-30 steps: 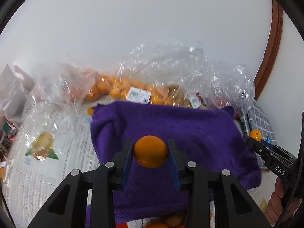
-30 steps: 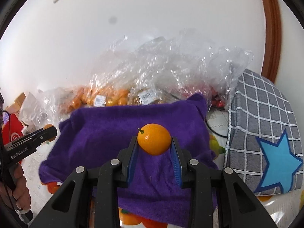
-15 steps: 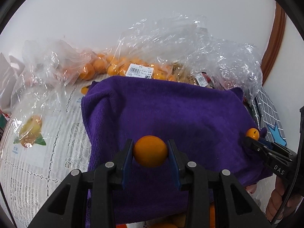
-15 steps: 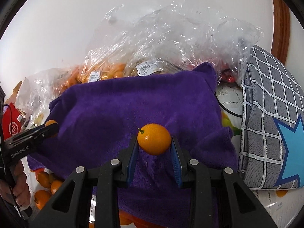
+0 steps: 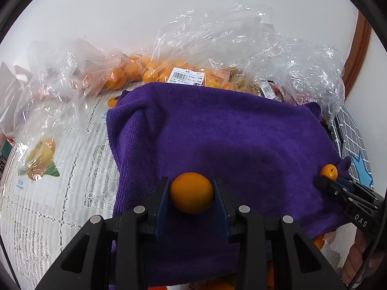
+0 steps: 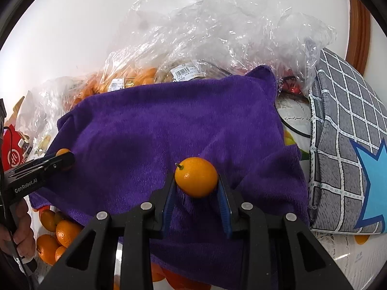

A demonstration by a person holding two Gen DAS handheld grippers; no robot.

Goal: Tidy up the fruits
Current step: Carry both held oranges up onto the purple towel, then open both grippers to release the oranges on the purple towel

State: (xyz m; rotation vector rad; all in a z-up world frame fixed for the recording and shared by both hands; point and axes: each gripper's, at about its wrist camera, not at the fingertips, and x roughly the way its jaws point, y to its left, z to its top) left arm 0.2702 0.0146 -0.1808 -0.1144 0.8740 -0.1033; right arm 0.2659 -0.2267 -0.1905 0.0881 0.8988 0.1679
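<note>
My left gripper (image 5: pixel 191 193) is shut on a small round orange (image 5: pixel 191 192) and holds it over the near part of a purple towel (image 5: pixel 229 133). My right gripper (image 6: pixel 196 181) is shut on a small orange with a stem (image 6: pixel 196 180) over the same towel (image 6: pixel 169 125). The right gripper also shows at the right of the left wrist view (image 5: pixel 328 175). The left gripper shows at the left of the right wrist view (image 6: pixel 63 160). Several loose oranges (image 6: pixel 55 234) lie beside the towel's near left edge.
Clear plastic bags of oranges (image 5: pixel 150 70) lie behind the towel against the white wall. A grey checked cushion with a blue star (image 6: pixel 350 149) sits at the right. A bagged mango (image 5: pixel 40 157) lies left on the lace tablecloth (image 5: pixel 60 205).
Both grippers have moved forward and lower over the purple towel, each still holding its orange. The towel now fills more of both views.
</note>
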